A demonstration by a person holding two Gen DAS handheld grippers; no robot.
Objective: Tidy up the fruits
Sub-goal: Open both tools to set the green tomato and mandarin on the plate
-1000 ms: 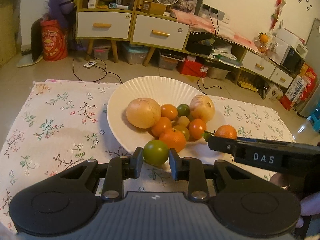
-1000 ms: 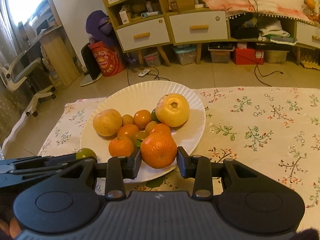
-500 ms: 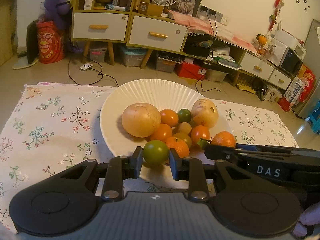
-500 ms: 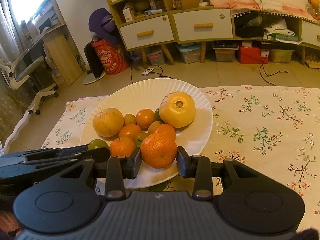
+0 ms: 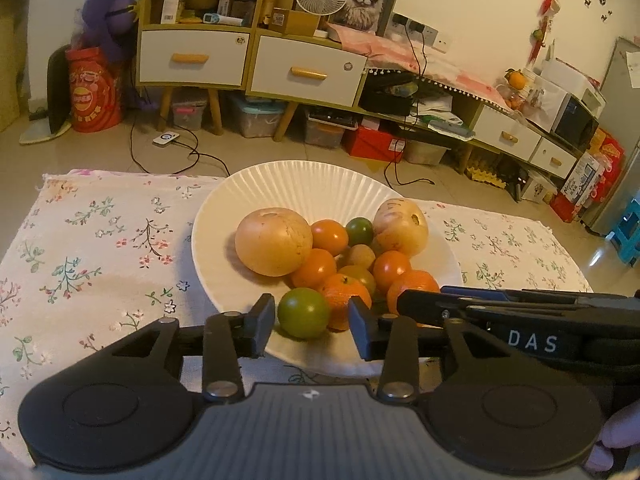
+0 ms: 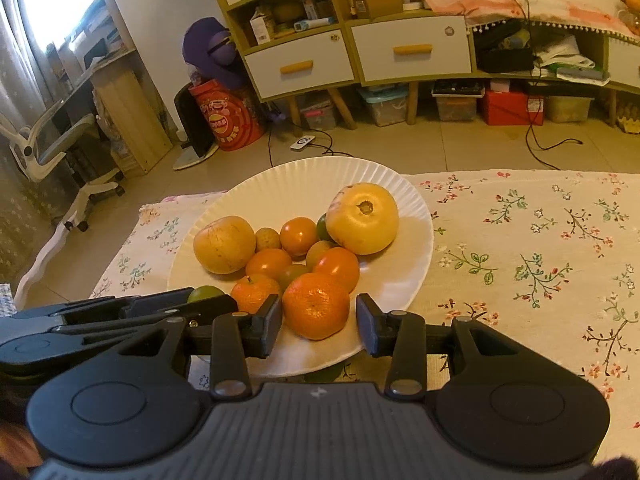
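Observation:
A white ribbed plate (image 5: 320, 188) on the floral cloth holds several fruits: two big yellow ones (image 5: 273, 241), small oranges and green ones. My left gripper (image 5: 312, 322) is open over the plate's near rim; a green fruit (image 5: 303, 312) lies between its fingers, with gaps on both sides. My right gripper (image 6: 319, 324) is open too; an orange mandarin (image 6: 316, 305) lies on the plate (image 6: 316, 176) between its fingers, apart from both pads. Each gripper shows in the other's view: the right one (image 5: 520, 312) and the left one (image 6: 120, 312).
The table with the floral cloth (image 6: 540, 248) extends right of the plate and left of it (image 5: 92, 248). Beyond the far table edge are the floor, cables and low cabinets (image 5: 248, 60).
Both grippers have opened wider and let go of their fruit: the green one and the mandarin now lie on the plate's near part. Both grippers moved slightly forward over the rim.

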